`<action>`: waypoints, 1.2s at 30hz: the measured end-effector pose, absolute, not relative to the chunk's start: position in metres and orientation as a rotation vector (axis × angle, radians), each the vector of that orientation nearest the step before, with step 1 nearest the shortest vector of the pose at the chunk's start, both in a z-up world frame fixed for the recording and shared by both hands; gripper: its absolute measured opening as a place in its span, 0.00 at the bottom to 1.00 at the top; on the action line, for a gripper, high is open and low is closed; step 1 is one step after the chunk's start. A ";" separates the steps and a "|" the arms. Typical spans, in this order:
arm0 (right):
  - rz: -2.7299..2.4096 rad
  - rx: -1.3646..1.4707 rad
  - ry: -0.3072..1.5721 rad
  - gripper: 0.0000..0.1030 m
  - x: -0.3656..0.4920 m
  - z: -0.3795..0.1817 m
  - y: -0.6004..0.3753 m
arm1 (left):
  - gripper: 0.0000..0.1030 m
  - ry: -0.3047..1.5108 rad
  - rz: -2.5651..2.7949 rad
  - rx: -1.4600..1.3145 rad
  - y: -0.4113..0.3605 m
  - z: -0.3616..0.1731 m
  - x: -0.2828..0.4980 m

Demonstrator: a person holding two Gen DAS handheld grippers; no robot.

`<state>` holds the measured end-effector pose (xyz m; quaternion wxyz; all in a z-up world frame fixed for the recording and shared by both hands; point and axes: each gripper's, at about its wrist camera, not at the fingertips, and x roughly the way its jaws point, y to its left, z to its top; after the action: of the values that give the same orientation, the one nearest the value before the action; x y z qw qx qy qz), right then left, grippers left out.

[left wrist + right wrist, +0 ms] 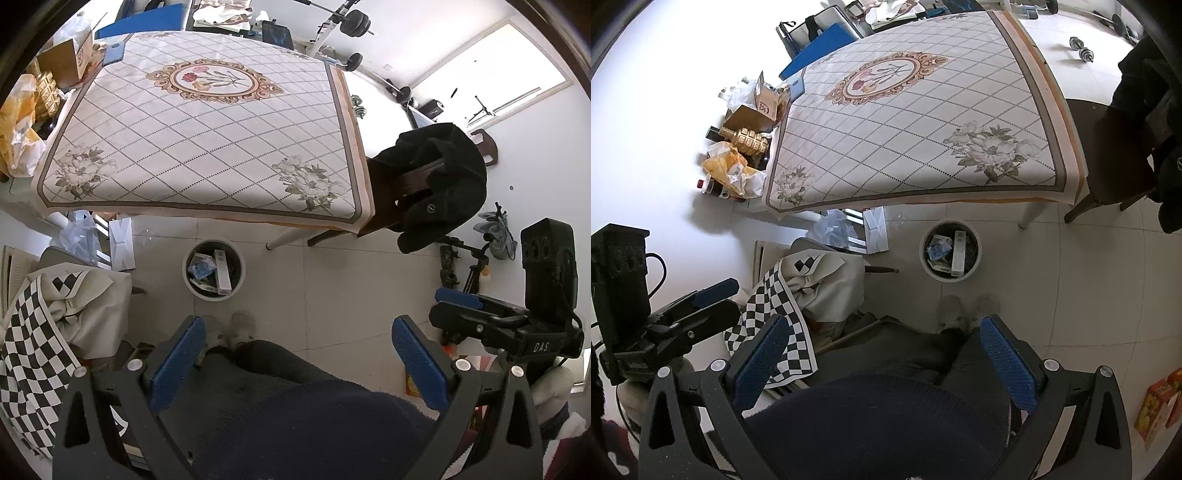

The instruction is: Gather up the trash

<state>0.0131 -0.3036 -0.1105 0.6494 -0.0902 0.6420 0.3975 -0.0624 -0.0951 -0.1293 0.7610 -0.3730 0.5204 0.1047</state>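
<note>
A round white trash bin (236, 260) stands on the tiled floor in front of the table; it holds a long white box, blue wrappers and other litter. It also shows in the right wrist view (975, 245). My left gripper (299, 360) is open and empty, held high above my legs and feet, well short of the bin. My right gripper (882, 356) is open and empty at the same height. In the left wrist view the right gripper (458, 302) shows at the right edge; in the right wrist view the left gripper (713, 293) shows at the left.
A table with a diamond-patterned floral cloth (207, 140) fills the far side. A chair with a black jacket (443, 184) stands to its right. A checkered cloth on a chair (33, 332) lies left. Boxes, bottles and yellow bags (735, 166) crowd the table's left side.
</note>
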 end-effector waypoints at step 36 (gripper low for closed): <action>0.900 -0.174 1.481 1.00 -0.017 -0.115 -0.298 | 1.00 1.132 0.224 -0.837 -0.095 -0.130 -0.070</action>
<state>-0.0167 -0.2982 -0.1147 0.6440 -0.0763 0.6504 0.3954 -0.0697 -0.0948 -0.1298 0.7567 -0.3839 0.5191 0.1025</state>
